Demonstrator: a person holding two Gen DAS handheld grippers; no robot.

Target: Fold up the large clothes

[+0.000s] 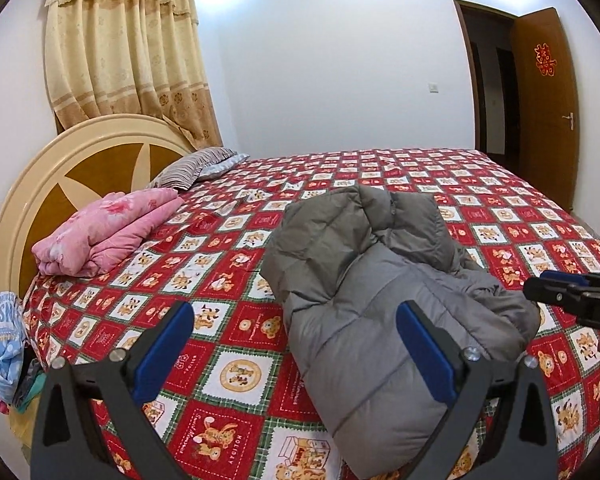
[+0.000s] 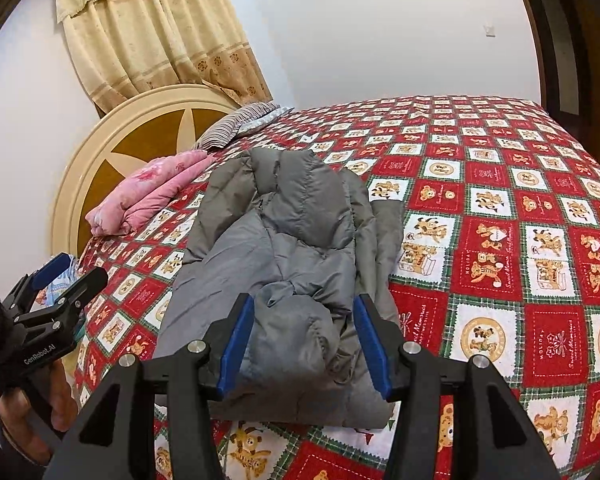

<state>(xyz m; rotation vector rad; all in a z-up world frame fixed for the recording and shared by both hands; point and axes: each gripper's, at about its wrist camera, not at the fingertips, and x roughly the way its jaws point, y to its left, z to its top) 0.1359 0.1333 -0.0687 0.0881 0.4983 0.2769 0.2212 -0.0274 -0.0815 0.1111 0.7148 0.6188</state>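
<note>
Lying on the bed (image 1: pixel 236 240), near its front edge, is the grey jacket (image 1: pixel 364 304), bunched and partly folded over itself, hood end toward the far side. The bed's quilt is red with bear squares.

Left tongs (image 1: pixel 296 344): fingers spread wide apart, holding nothing. In the left wrist view the right finger (image 1: pixel 424 352) overlaps the jacket's near part and the left finger sits over bare quilt; contact cannot be told. In the right wrist view these tongs (image 2: pixel 66 272) show at the left edge, off the jacket, clearly apart.

Right tongs (image 2: pixel 304 340): fingers apart, straddling the jacket's near bulge (image 2: pixel 296 332). Blue pads (image 2: pixel 238 344) lie just beside the fabric on either side; whether they touch it cannot be told. Not clamped. In the left wrist view only their tip (image 1: pixel 568 292) shows at the right edge, just beside the jacket.

Also on the bed: a folded pink blanket (image 1: pixel 108 232) near the round headboard (image 1: pixel 40 184), well apart from the jacket; a striped pillow (image 1: pixel 192 168) behind it. Curtain (image 1: pixel 128 52) hangs above the headboard. Brown door (image 1: pixel 548 108) stands open at right.
</note>
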